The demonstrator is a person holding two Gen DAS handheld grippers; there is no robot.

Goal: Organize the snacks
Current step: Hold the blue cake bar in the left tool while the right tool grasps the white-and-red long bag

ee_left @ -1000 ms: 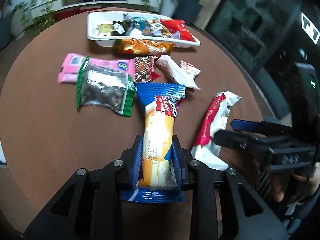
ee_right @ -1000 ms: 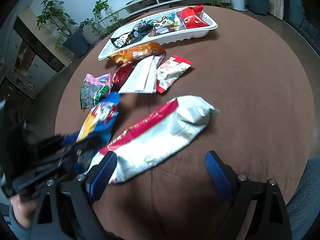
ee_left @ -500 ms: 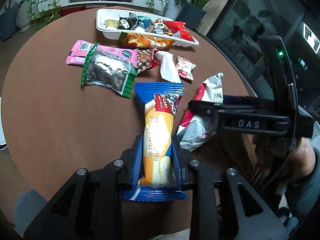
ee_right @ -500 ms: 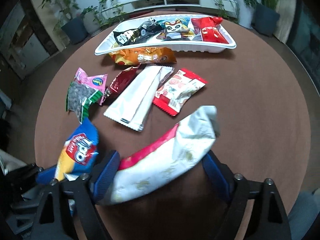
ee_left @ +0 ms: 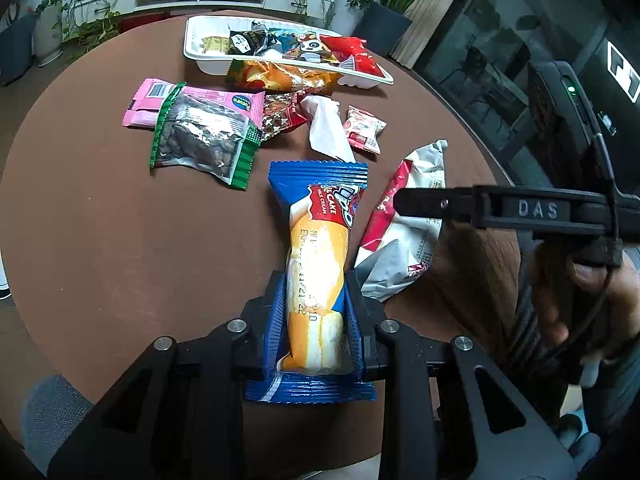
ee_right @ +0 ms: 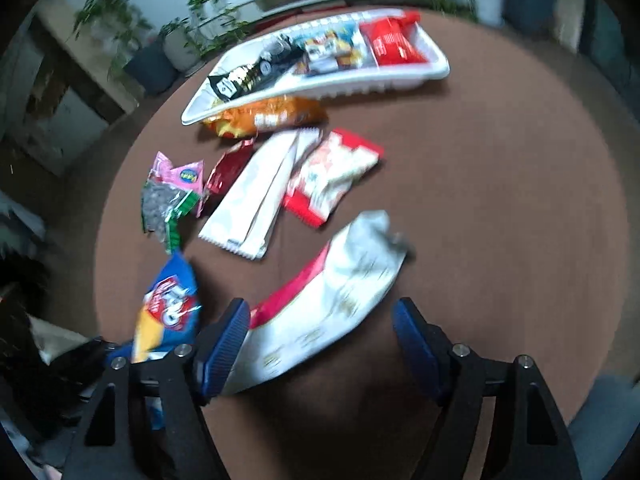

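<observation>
My left gripper (ee_left: pixel 315 316) is shut on a blue and orange cake packet (ee_left: pixel 318 256), held above the round brown table (ee_left: pixel 100 232). The packet also shows in the right wrist view (ee_right: pixel 168 312). My right gripper (ee_right: pixel 320 344) is open with its blue pads either side of a white and red snack bag (ee_right: pixel 332 304), which lies on the table; the left pad is close to the bag. That bag also shows in the left wrist view (ee_left: pixel 404 224). A white tray (ee_left: pixel 200 54) with several snacks stands at the far side.
Loose snacks lie between me and the tray: a green-edged seed bag (ee_left: pixel 200 140), a pink packet (ee_left: pixel 148 108), an orange bag (ee_left: pixel 280 76), a dark red packet (ee_left: pixel 280 116), a long white packet (ee_left: pixel 328 132) and a small red and white packet (ee_left: pixel 364 128). Plants stand beyond the table.
My right gripper has moved in over the white and red bag, jaws now astride it. My left gripper has risen and drawn back with the cake packet.
</observation>
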